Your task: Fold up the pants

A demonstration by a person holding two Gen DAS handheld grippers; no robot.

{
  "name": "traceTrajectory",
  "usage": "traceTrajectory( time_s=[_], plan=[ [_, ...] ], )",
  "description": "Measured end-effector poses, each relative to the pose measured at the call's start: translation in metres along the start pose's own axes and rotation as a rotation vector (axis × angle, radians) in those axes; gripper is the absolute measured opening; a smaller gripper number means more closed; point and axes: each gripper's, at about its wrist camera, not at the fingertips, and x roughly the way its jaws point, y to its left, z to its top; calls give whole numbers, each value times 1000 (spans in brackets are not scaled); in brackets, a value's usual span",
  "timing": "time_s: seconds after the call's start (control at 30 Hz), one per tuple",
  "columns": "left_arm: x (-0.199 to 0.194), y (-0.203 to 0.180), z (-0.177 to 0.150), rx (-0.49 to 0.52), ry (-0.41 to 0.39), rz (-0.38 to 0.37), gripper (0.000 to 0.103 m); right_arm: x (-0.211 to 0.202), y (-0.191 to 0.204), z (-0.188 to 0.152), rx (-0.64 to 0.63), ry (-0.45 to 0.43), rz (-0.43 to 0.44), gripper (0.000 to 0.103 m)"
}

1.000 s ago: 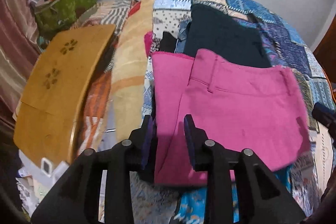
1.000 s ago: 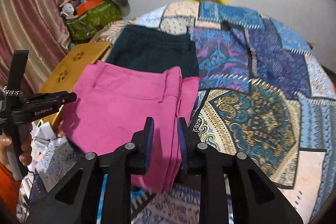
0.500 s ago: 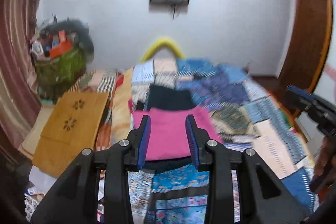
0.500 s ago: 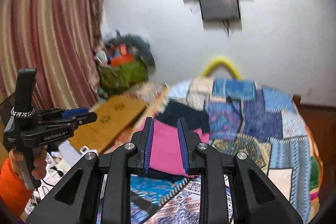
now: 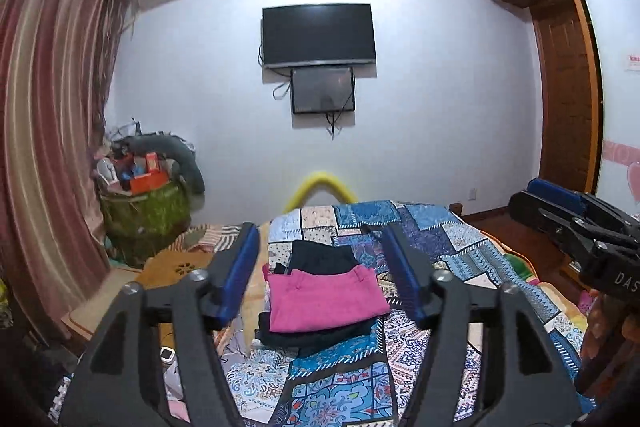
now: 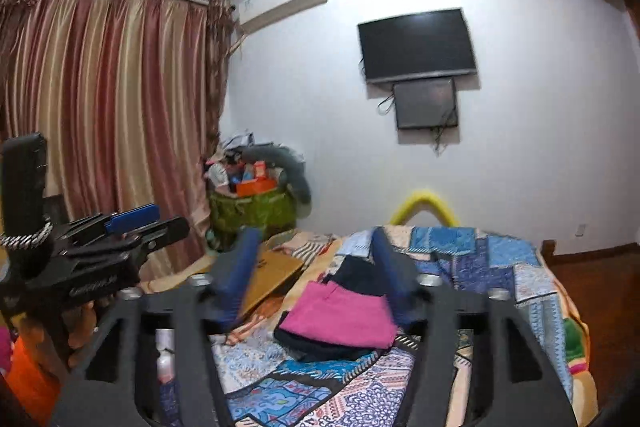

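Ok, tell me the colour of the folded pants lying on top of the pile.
Magenta pink; the folded pants show best in the left wrist view.

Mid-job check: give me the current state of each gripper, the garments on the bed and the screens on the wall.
left gripper: open, holding nothing, raised clear of the bed.
right gripper: open, holding nothing.
pink pants: folded flat, lying on a dark garment.
dark garment: folded, under the pink pants.
black garment: folded, behind the pink pants.
TV: off.
smaller screen: dark.
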Motion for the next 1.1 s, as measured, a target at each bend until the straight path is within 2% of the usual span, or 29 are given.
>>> traceTrajectory(
  time_s=[0.03, 0.07, 0.1, 0.23, 0.33, 1.1],
  plan=[
    [-4, -2, -1, -5, -3, 1, 76, -2, 0, -1, 1, -8, -16, 69],
    [-7, -3, -3, -10, -4, -1, 84, -4, 0, -2, 3, -13, -31, 78],
    [-9, -4, -4, -15, -4, -5, 91, -6, 1, -3, 8, -14, -40, 83],
    [-15, -4, -7, -35, -11, -5, 100, -10, 2, -6, 17, -2, -70, 102],
    [-17, -4, -9, -46, -7, -10, 101, -13, 4, -8, -1, 8, -97, 103],
    [-12, -3, -17, -67, 6, -18, 103, -20, 5, -14, 4, 26, -103, 103]
  ],
)
